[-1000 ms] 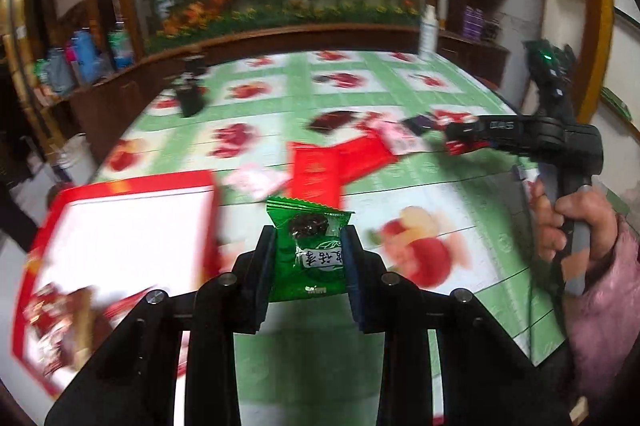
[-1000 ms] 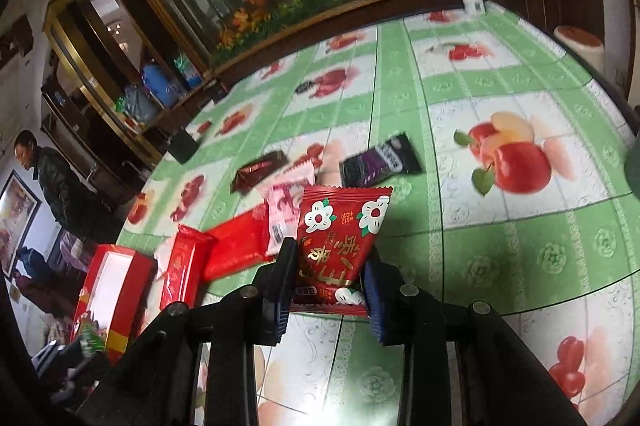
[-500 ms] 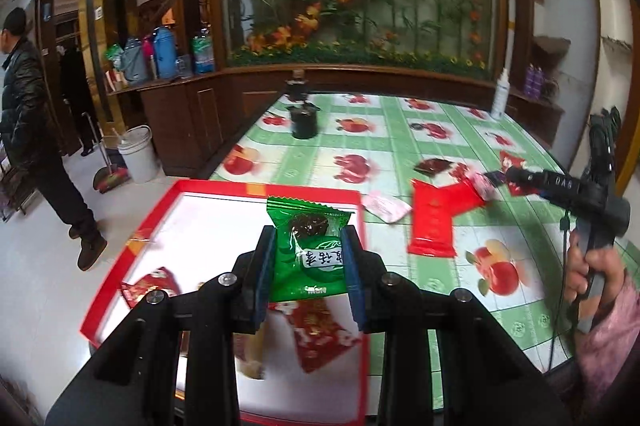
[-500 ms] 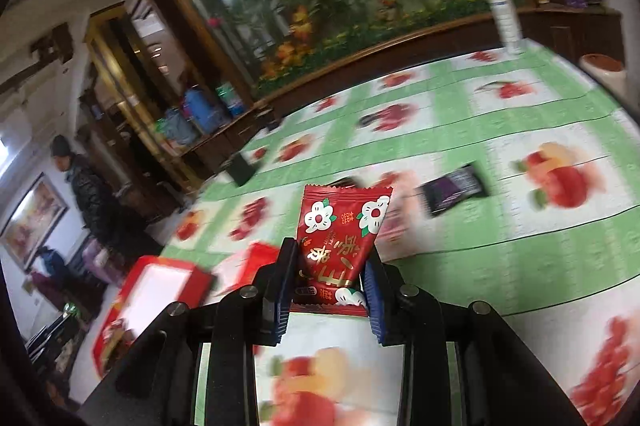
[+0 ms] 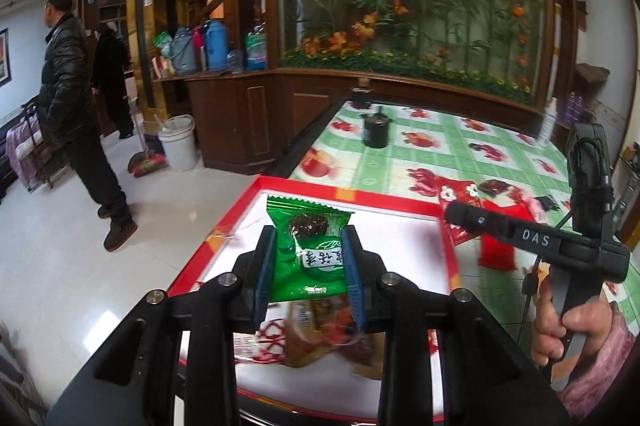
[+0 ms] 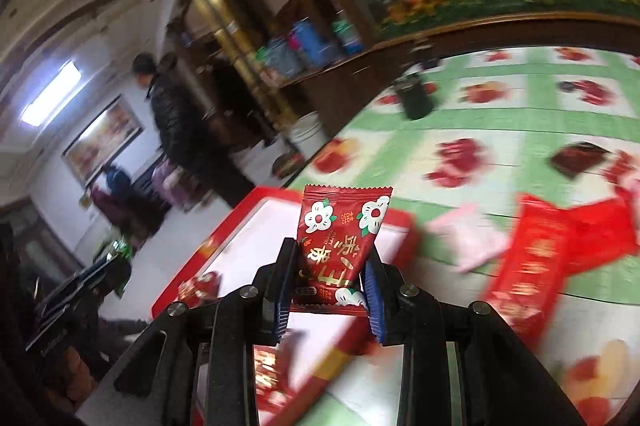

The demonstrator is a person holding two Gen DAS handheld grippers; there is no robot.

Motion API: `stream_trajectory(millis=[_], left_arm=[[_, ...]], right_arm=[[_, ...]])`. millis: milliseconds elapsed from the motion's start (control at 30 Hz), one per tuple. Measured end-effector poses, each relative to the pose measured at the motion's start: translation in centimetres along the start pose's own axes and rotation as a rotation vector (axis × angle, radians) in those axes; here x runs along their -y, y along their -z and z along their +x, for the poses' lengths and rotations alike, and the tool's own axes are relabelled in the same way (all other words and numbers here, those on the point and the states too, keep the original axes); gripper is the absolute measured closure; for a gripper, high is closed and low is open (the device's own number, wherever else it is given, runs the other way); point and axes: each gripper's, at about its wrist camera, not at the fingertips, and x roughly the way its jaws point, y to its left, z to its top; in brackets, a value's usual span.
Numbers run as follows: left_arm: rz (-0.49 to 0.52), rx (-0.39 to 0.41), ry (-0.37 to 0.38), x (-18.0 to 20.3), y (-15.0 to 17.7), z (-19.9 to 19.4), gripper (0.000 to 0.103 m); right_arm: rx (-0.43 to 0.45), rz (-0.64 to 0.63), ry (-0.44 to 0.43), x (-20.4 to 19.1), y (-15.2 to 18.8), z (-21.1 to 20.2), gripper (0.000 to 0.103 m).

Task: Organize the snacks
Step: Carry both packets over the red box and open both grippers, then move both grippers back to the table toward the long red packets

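My left gripper (image 5: 308,266) has its jaws clenched on a green foil snack packet (image 5: 306,250) with a white label of upside-down Chinese characters, above the red-rimmed white tray (image 5: 352,195). My right gripper (image 6: 328,290) pinches a red flowered snack packet (image 6: 340,238) with gold characters, above the tray's edge; "DAS" shows on its side in the left view. Red wrappers (image 6: 532,266) lie on the green fruit-print surface (image 6: 500,130).

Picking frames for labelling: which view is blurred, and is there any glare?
Left wrist view: mostly sharp, green packet crisp; a ceiling light blows out at the top, and snacks inside the tray are smeared. Right wrist view: heavy motion blur over the table and room; only the red packet between the fingers stays sharp.
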Motion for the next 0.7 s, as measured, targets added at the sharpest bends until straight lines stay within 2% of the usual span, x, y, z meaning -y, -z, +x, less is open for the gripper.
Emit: stream_trajectory(millis=[233,433,633,700], left_arm=[[-0.017,-0.031,-0.05,-1.7,0.3,1.9,0.073],[-0.018,-0.073,-0.095,-2.2,0.6,3.5,0.073],[-0.02,-0.103,-0.107,-2.2,0.8,4.4,0.072],[-0.021,-0.109,-0.117,-2.0,0.9,4.4,0.067]], right_arm=[[-0.074,-0.085,-0.053,-3.3,-0.2,3.8,0.072],[-0.157,-0.157,-0.068,-4.8,1.4,6.3,0.072],[-0.188,-0.161,-0.075,-4.4,1.7,6.9,0.069],[-0.186,-0.165,-0.074,-4.3,1.6,6.9,0.069]])
